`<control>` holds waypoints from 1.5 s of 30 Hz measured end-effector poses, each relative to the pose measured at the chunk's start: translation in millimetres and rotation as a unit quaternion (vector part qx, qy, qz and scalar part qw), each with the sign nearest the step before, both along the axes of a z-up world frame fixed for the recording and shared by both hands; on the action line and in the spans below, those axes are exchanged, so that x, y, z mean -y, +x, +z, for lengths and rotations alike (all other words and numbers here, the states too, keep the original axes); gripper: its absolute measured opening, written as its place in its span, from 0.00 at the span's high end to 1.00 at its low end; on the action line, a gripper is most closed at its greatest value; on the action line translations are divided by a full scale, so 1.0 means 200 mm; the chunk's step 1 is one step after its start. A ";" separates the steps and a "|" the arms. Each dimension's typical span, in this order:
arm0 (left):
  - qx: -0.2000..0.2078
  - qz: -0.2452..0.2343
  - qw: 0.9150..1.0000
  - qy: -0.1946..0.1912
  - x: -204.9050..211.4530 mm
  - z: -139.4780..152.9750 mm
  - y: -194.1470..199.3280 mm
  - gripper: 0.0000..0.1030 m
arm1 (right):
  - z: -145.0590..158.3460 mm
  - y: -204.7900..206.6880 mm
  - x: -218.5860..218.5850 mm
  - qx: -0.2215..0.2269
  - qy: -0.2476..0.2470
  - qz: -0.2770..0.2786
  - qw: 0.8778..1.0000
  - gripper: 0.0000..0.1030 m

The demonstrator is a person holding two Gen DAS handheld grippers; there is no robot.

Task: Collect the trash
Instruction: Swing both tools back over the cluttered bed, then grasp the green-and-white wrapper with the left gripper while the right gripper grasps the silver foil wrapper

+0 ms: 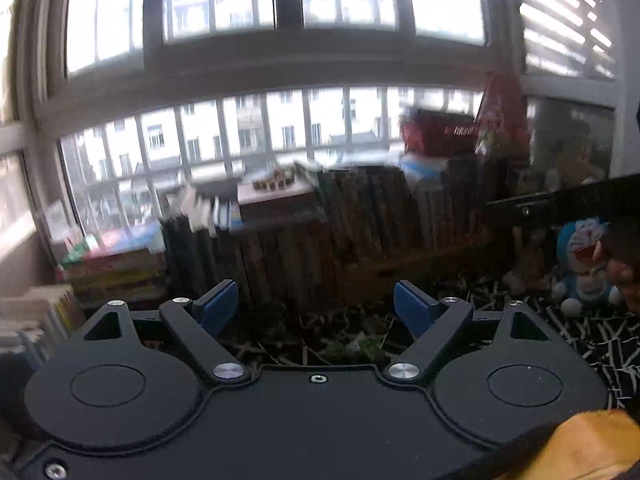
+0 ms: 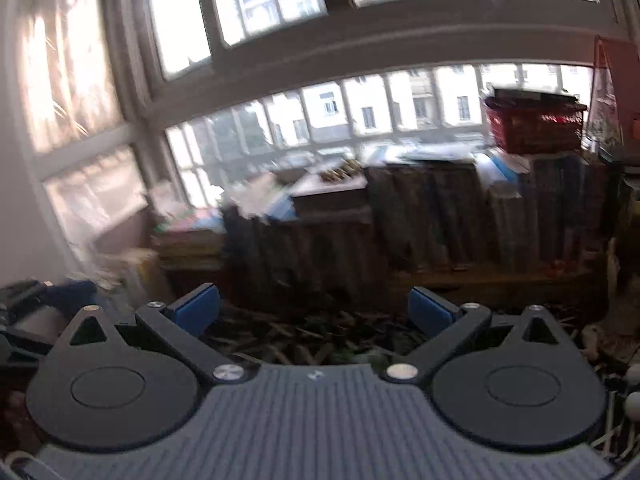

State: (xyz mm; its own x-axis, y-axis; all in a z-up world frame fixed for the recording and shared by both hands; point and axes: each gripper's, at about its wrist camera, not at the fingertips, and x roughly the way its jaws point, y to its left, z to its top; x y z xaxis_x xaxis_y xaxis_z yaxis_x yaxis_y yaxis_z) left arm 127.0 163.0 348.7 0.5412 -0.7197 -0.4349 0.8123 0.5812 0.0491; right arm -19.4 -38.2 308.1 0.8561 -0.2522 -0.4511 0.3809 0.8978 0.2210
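Observation:
My left gripper [image 1: 316,306] stands open, its blue pads [image 1: 218,304] wide apart with nothing between them. Below and beyond it, a small pale green crumpled scrap [image 1: 354,346] lies on a dark cloth [image 1: 592,332] with a stick pattern. My right gripper [image 2: 314,308] is open too, empty between its blue pads [image 2: 430,312]. A greenish scrap [image 2: 360,356] shows low between its fingers on the same cloth; blur keeps me from telling what it is. Both grippers point toward a long row of upright books [image 1: 360,216] under a window.
Book stacks [image 1: 116,260] pile up at the left. A red basket [image 2: 534,124] sits on top of the books at the right. A blue cat plush toy [image 1: 584,264] sits on the cloth at far right, beside a person's hand [image 1: 624,272] and a dark bar [image 1: 560,200]. An orange sleeve [image 1: 588,444] shows at bottom right.

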 end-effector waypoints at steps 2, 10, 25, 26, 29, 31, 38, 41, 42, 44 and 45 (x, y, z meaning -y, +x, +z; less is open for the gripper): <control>-0.013 0.008 1.000 0.018 0.12 -0.11 0.09 0.17 | -0.10 0.07 0.07 -0.027 -0.020 -0.006 0.999 0.00; -0.101 0.013 0.991 0.086 0.61 -0.65 0.44 0.14 | -0.66 0.43 0.35 -0.141 -0.108 -0.035 0.983 0.00; 0.017 -0.152 0.970 0.190 1.21 -1.56 0.58 0.17 | -1.49 1.04 0.78 -0.207 -0.011 0.072 0.976 0.33; 0.027 -0.162 0.965 0.204 1.24 -1.59 0.60 0.18 | -1.53 1.06 0.78 -0.209 -0.014 0.080 0.975 0.33; 0.010 -0.187 0.959 0.211 1.30 -1.63 0.68 0.22 | -1.59 1.10 0.77 -0.208 -0.030 0.100 0.973 0.33; -0.003 -0.206 0.959 0.197 1.31 -1.64 0.73 0.22 | -1.60 1.12 0.77 -0.201 -0.035 0.111 0.973 0.33; -0.049 -0.244 0.946 0.208 1.35 -1.67 0.89 0.19 | -1.62 1.13 0.78 -0.192 -0.058 0.157 0.967 0.52; -0.059 -0.249 0.944 0.206 1.37 -1.66 0.92 0.16 | -1.62 1.09 0.79 -0.182 -0.065 0.152 0.969 0.70; -0.064 -0.253 0.942 0.212 1.38 -1.66 0.92 0.16 | -1.61 1.07 0.80 -0.177 -0.060 0.146 0.971 0.70; -0.054 -0.267 0.933 0.236 1.40 -1.69 0.90 0.19 | -1.59 1.02 0.83 -0.164 -0.045 0.128 0.977 0.70; -0.045 -0.274 0.929 0.246 1.41 -1.70 0.89 0.19 | -1.57 1.00 0.84 -0.158 -0.040 0.122 0.979 0.70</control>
State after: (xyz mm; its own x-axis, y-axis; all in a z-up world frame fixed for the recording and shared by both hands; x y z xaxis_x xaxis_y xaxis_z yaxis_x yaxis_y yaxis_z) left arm 304.9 -119.7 8.9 0.0978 -0.5784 -0.8099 0.9931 0.0044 0.1168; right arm 180.4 -206.6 -6.4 0.7167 -0.1033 -0.6897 0.1912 0.9802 0.0518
